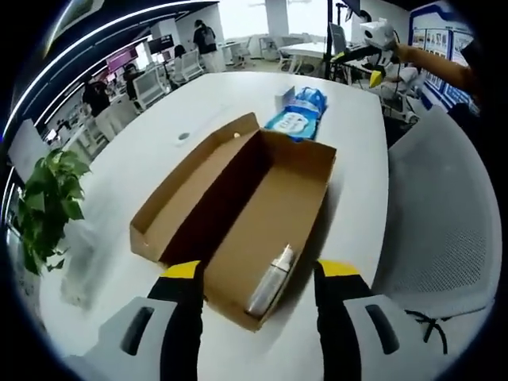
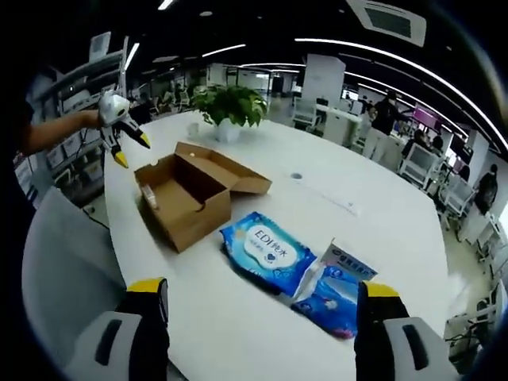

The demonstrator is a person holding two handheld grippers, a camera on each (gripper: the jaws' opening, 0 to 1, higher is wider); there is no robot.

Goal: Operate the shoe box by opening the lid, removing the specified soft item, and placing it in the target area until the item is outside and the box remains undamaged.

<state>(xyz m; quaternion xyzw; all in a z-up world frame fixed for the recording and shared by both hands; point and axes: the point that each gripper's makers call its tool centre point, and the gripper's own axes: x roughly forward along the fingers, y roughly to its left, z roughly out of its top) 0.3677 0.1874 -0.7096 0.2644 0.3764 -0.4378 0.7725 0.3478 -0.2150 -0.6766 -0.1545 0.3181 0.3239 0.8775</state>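
Shoe box (image 1: 238,218) open on white table (image 1: 159,159), small bottle (image 1: 270,279) inside. Blue wet-wipes pack (image 2: 266,250) on the table beside box. Left gripper (image 1: 258,274) and right gripper (image 2: 258,290) both spread apart, holding nothing.

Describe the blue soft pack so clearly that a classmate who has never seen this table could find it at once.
Start at the white table and find the open cardboard shoe box. Just beyond its end, outside it, lies the blue soft pack, flat with a white oval label. Unlike the silvery bottle inside the box, it is blue, soft and outside.
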